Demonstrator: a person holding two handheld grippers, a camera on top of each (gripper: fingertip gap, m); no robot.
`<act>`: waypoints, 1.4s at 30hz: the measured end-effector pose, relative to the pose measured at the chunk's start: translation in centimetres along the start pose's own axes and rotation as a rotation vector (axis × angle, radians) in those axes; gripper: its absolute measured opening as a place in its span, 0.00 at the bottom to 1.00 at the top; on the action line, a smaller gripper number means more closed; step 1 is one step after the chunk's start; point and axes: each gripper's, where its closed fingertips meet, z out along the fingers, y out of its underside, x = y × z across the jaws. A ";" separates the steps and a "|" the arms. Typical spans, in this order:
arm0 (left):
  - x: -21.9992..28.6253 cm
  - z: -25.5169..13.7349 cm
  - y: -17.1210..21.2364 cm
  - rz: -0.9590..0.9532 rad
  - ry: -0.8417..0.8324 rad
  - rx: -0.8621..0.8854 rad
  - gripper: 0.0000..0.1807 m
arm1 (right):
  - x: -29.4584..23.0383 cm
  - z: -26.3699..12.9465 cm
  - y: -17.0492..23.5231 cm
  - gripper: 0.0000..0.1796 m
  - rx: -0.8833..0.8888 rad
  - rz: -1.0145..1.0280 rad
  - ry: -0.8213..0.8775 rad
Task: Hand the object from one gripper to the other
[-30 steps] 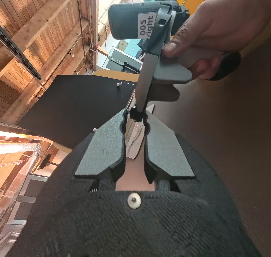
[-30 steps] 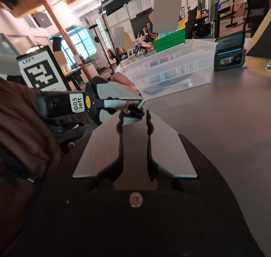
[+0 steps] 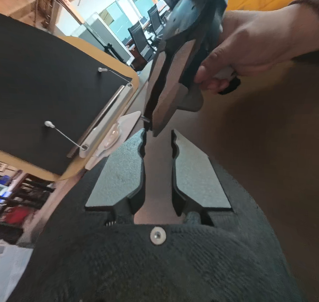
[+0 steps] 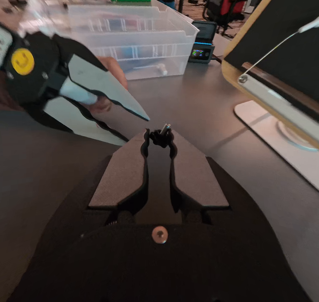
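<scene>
A small black knob with a threaded metal stud (image 4: 161,136) is clamped at the very tips of the right gripper (image 4: 158,135), above the dark bench (image 4: 198,104). The jaws of the left gripper (image 3: 158,133) are spread apart with nothing seen between them. The two grippers are set near each other, tips close but not touching. A clear plastic bin (image 4: 138,40) is seen behind.
</scene>
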 end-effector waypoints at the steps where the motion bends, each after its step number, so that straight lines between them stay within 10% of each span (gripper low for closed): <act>1: 0.3 0.0 0.2 -0.037 0.033 -0.004 0.14 | 0.3 -0.2 0.3 0.10 -0.024 -0.067 0.032; 16: 0.1 -1.0 -1.6 -0.858 0.434 0.117 0.29 | -1.8 -0.3 -1.2 0.10 -0.084 -0.842 0.393; 24: 0.7 -0.7 -0.6 -0.795 0.417 0.070 0.11 | -2.8 0.6 -1.3 0.10 -0.122 -0.991 0.471; 31: -1.5 -0.6 1.0 -0.413 0.150 -0.015 0.10 | -2.6 0.7 -0.4 0.21 -0.080 -0.554 0.219; 35: -2.3 -0.9 0.1 -0.323 0.083 0.016 0.10 | -2.4 0.0 -0.1 0.05 -0.003 -0.263 0.015; 42: -3.9 -1.6 0.3 0.059 -0.113 -0.009 0.10 | -1.7 -2.4 -3.3 0.22 0.222 0.177 -0.236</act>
